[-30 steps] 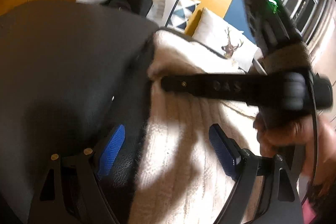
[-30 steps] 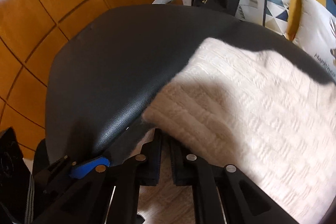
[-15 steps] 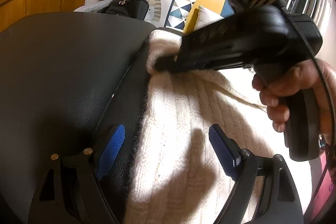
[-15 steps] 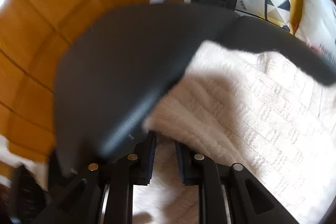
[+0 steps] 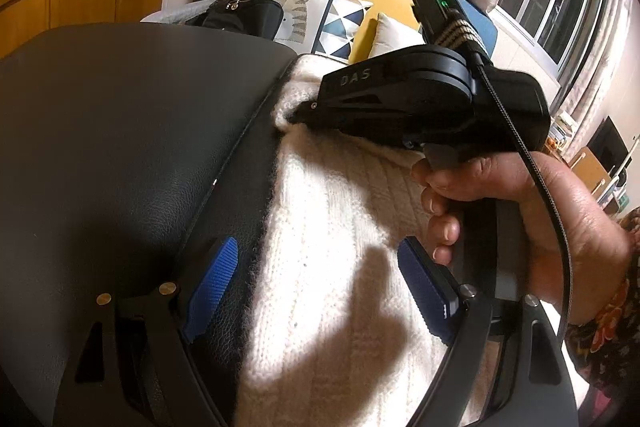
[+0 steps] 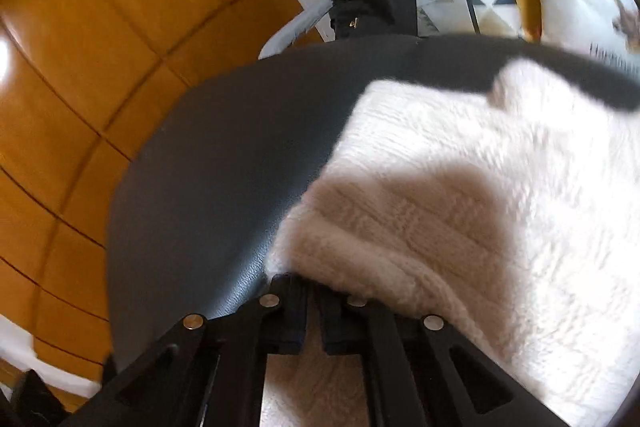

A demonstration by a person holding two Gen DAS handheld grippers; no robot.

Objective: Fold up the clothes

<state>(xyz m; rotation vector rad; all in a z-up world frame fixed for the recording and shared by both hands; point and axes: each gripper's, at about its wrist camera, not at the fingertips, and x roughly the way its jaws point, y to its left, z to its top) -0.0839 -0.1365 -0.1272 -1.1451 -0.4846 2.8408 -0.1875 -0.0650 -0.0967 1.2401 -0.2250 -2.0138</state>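
A cream knitted sweater (image 5: 332,267) lies on a black leather surface (image 5: 120,127), its left edge running along the seam. My left gripper (image 5: 320,287) hovers open over the near part of the sweater, with its blue pads (image 5: 212,287) wide apart and nothing pinched. A hand holds my right gripper (image 5: 298,113), whose tip bites the sweater's far left corner. In the right wrist view that gripper (image 6: 312,291) is shut on the thick rolled edge of the sweater (image 6: 500,187), right beside the black leather (image 6: 220,167).
A black handbag (image 5: 240,13) and patterned cushions (image 5: 340,23) sit on a sofa behind the leather surface. Orange wood flooring (image 6: 80,67) lies to the left. A window with curtains (image 5: 552,11) is at the far right.
The right gripper rolled and dipped its tip to the sweater's far corner, briefly parted its jaws, then closed on the edge. The left gripper stayed where it was, open.
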